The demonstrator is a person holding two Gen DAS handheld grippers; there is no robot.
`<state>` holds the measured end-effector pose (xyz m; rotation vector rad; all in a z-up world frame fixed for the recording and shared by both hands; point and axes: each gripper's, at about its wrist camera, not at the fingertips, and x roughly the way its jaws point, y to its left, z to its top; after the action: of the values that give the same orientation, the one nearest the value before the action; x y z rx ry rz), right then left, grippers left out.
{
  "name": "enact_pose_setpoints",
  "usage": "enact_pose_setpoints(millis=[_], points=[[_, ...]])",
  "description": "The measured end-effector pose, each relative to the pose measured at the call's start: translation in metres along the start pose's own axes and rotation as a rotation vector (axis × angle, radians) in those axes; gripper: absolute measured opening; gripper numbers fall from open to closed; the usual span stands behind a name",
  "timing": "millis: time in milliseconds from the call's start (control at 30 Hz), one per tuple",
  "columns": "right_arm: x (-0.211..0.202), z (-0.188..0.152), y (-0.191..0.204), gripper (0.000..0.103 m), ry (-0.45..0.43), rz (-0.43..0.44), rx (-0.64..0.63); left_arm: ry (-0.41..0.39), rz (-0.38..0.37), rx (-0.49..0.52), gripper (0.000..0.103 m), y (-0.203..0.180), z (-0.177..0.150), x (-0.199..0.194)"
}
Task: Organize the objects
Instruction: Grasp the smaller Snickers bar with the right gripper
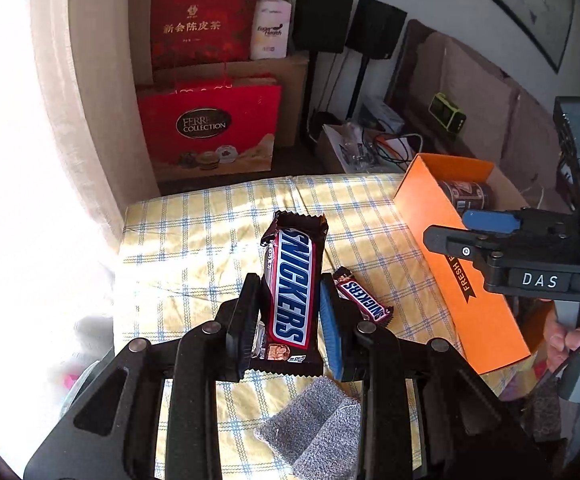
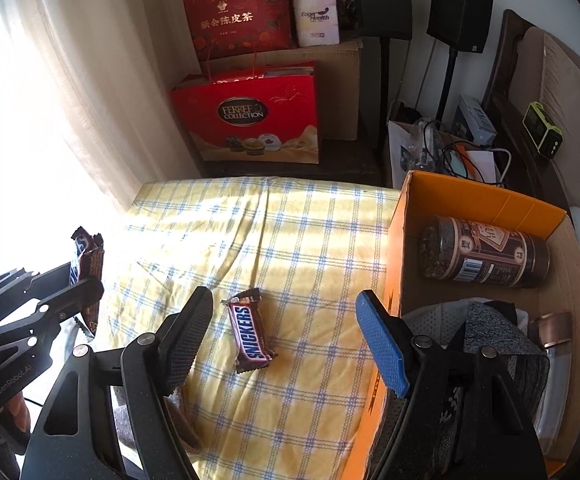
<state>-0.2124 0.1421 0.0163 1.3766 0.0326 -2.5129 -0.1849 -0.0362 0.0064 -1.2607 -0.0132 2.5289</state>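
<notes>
We have the left gripper (image 1: pixel 290 320) clamped on the large brown-wrapped Snickers bar (image 1: pixel 292 292), which stands lengthwise between the black pad and the blue pad, lifted clear of the yellow-and-blue checked cloth (image 1: pixel 209 240). Our right gripper (image 2: pixel 285 344) hangs with its fingers wide apart and holding nothing, poised above the small brown-wrapped Snickers bar (image 2: pixel 249 330) lying flat on the cloth.

So we judge the step in hand to be carrying the big bar toward the open orange cardboard box (image 2: pixel 482 196) (it sits at the cloth's right edge). The next move calls for swinging left-to-right over the box wall and releasing inside, while the right gripper would need to drop and close across the small bar's narrow width.

Counting: two Snickers bars, one large and one small; one box, which already holds one brown labelled cylindrical jar (image 2: pixel 486 252) and some grey fabric (image 2: pixel 490 332); one grey knitted cloth piece (image 1: pixel 314 428) lies below the left gripper.
</notes>
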Motion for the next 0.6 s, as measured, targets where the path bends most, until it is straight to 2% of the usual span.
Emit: enact_pose_setpoints(millis=[100,367,600], points=[[0.017,0.000,0.009,0.075,0.036,0.009,-0.017,0.005,0.005,-0.023,0.027,0.008,-0.003,0.000],[0.069,-0.011,0.023,0.056,0.144,-0.008,-0.052,0.028,0.005,-0.057,0.027,0.017,-0.009,0.009],[0.100,-0.026,0.030,0.055,0.194,-0.032,-0.083,0.045,0.000,-0.072,0.027,0.019,-0.012,0.020]])
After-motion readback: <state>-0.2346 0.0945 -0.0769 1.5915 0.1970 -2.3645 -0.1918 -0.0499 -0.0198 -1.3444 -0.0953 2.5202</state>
